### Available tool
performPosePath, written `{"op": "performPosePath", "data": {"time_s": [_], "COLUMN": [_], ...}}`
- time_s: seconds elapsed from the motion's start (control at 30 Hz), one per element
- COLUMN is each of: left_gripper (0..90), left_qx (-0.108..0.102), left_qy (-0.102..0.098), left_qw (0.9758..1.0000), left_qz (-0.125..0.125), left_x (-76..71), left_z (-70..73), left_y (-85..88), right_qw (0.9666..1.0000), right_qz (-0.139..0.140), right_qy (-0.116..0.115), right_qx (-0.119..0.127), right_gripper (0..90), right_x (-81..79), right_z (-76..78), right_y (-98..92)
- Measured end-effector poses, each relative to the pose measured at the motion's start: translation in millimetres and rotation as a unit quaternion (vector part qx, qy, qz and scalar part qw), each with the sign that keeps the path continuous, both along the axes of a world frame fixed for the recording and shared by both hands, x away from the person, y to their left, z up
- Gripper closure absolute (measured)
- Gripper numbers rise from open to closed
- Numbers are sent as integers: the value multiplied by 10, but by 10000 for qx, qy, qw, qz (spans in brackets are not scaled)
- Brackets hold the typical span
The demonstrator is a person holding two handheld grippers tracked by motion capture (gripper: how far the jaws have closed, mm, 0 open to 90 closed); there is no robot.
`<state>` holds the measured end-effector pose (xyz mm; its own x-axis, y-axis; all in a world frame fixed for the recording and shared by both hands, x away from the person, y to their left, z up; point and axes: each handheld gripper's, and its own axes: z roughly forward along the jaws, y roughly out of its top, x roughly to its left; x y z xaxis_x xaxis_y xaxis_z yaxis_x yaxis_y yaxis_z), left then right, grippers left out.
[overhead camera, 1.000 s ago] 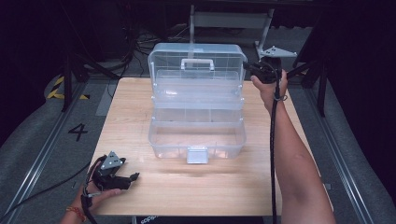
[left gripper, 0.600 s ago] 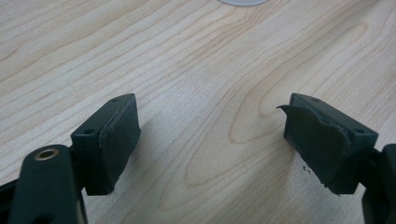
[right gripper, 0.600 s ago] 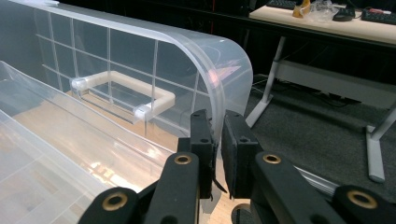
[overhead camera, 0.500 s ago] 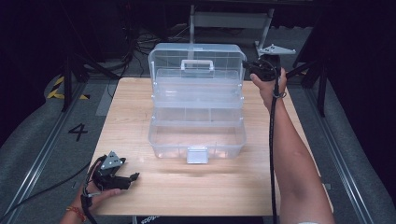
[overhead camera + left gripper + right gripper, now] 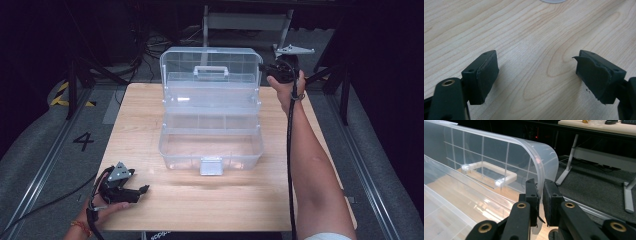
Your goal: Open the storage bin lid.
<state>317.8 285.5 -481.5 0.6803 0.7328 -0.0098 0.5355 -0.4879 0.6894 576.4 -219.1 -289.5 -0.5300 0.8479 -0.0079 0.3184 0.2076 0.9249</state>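
Clear plastic box [image 5: 211, 135] mid-counter, lid [image 5: 210, 67] raised toward far edge. Right gripper [image 5: 540, 195] pinching lid's thin corner rim. Left gripper [image 5: 536, 75] spread wide, empty, near left front corner. Probably light, slick, flexing; best held at rim or handle [image 5: 210, 71].

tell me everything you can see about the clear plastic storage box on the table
The clear plastic storage box stands open in the middle of the light wooden table. Its see-through lid is raised upright at the far side, with moulded grid ribs and a white carry handle. Stepped trays with dividers sit inside, apparently empty, and a pale latch hangs at the near front wall. The right gripper pinches the lid's curved corner edge between its black jaws, holding it up. The left gripper rests apart on the table, jaws open.
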Motion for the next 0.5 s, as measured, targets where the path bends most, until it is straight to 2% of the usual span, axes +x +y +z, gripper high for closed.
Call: {"op": "performPosePath", "data": {"time_s": [0.27,0.5], "left_gripper": [188,188], "left_qx": [6,14], "left_qy": [-4,-14], "left_qw": [10000,10000], "left_qz": [16,20], "left_x": [-3,-3], "left_z": [0,0], "left_y": [-2,-2], "right_qw": [9999,9998], "right_qz": [-48,-61], "right_qy": [123,182], "right_qx": [14,-79], "right_gripper": [828,823], "right_x": [94,166], "right_z": [-9,-18], "right_y": [11,25]}}
